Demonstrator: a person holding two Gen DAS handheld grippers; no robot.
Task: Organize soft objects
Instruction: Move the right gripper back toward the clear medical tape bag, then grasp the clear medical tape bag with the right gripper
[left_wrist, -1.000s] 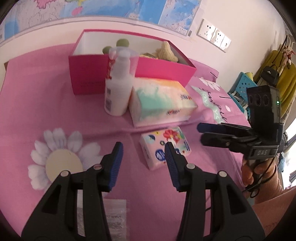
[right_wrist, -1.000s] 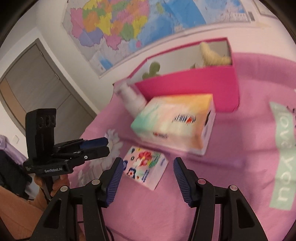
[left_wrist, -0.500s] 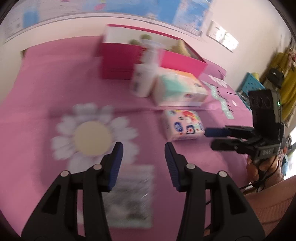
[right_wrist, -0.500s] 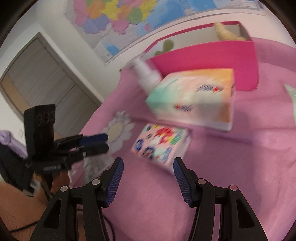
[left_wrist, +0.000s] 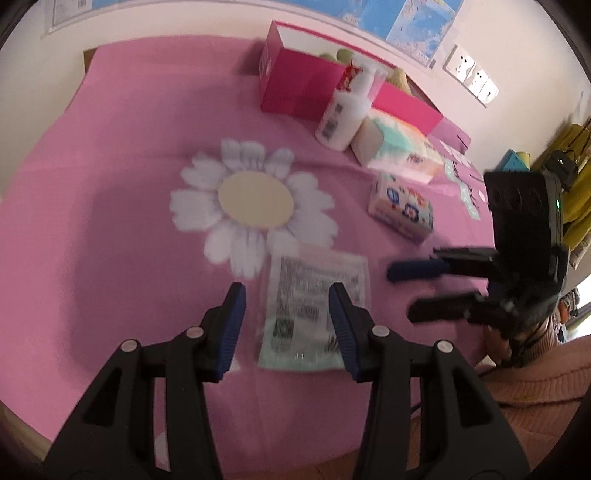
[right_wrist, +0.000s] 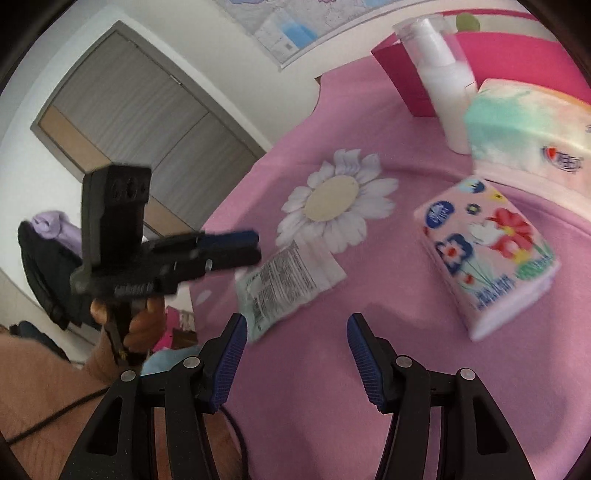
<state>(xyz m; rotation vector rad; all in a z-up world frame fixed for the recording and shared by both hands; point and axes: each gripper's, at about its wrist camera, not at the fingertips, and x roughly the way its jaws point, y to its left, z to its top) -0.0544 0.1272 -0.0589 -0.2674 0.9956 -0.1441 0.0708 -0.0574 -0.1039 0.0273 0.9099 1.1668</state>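
Observation:
A flat clear packet with a printed label (left_wrist: 314, 302) (right_wrist: 284, 280) lies on the pink cloth just below the daisy print. My left gripper (left_wrist: 288, 325) (right_wrist: 255, 247) hovers over it, open, with the packet showing between and beyond its blue pads. A small flowered tissue pack (left_wrist: 402, 210) (right_wrist: 491, 258) lies to the right of the packet. Behind it sits a larger pastel tissue pack (left_wrist: 399, 151) (right_wrist: 528, 136). My right gripper (right_wrist: 295, 332) (left_wrist: 402, 293) is open over bare cloth between the packet and the flowered pack, holding nothing.
A white pump bottle (left_wrist: 343, 114) (right_wrist: 443, 81) stands in front of an open pink box (left_wrist: 303, 85) (right_wrist: 406, 74) holding plush toys, near the back wall. The daisy print (left_wrist: 255, 199) marks the cloth's middle. A person's sleeve (left_wrist: 535, 376) is at the lower right.
My left gripper has swung from the flowered tissue pack to above the flat packet. My right gripper has turned left and lower, so the flowered pack now lies to its right.

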